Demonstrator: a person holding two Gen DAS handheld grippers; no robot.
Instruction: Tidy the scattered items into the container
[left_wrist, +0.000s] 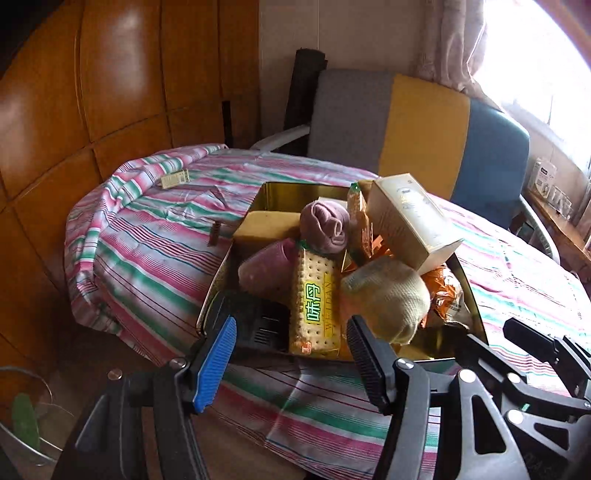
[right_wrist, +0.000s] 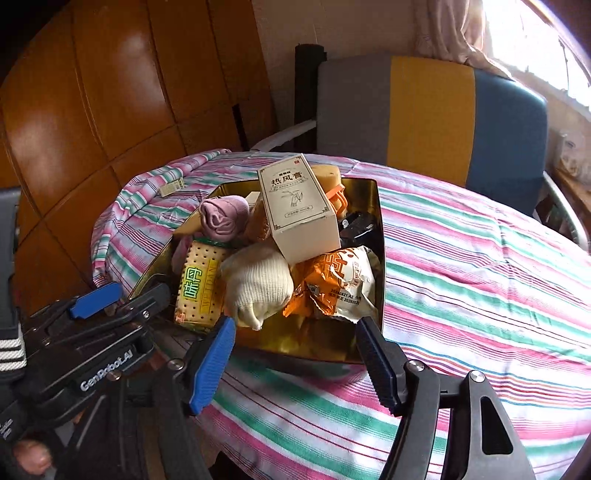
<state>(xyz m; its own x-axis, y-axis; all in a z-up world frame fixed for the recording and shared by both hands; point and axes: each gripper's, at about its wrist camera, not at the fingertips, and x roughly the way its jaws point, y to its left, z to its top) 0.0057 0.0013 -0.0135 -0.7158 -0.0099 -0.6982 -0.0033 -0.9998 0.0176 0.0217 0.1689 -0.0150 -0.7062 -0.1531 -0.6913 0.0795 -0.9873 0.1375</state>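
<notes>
Container: gold metal tin (left_wrist: 474, 295), centre of both frames, on the striped tablecloth (left_wrist: 155, 258); heaped above its rim.

Contents, as visible:
- cracker packet (left_wrist: 316, 299), yellow-green label, near the tin's near-left side
- cream knitted glove (left_wrist: 388, 295), balled, beside the packet
- cream carton (left_wrist: 410, 218), tilted, riding highest on the heap
- mauve rolled sock (left_wrist: 325, 223), upper centre
- orange snack bag (right_wrist: 340, 284), right of the glove

Still outside: small flat box (left_wrist: 175, 180) at upper left of the cloth, and a small brown item (left_wrist: 214, 232) just left of the tin, too small to identify.

Left gripper (left_wrist: 291, 363): jaws parted, nothing between them, short of the tin's near edge. Right gripper (right_wrist: 295, 363): likewise released and empty.

Risks, judged: the carton is poorly seated; a nudge or further loading could tip it over the rim. The two stragglers lie far from both grippers and could be overlooked.
</notes>
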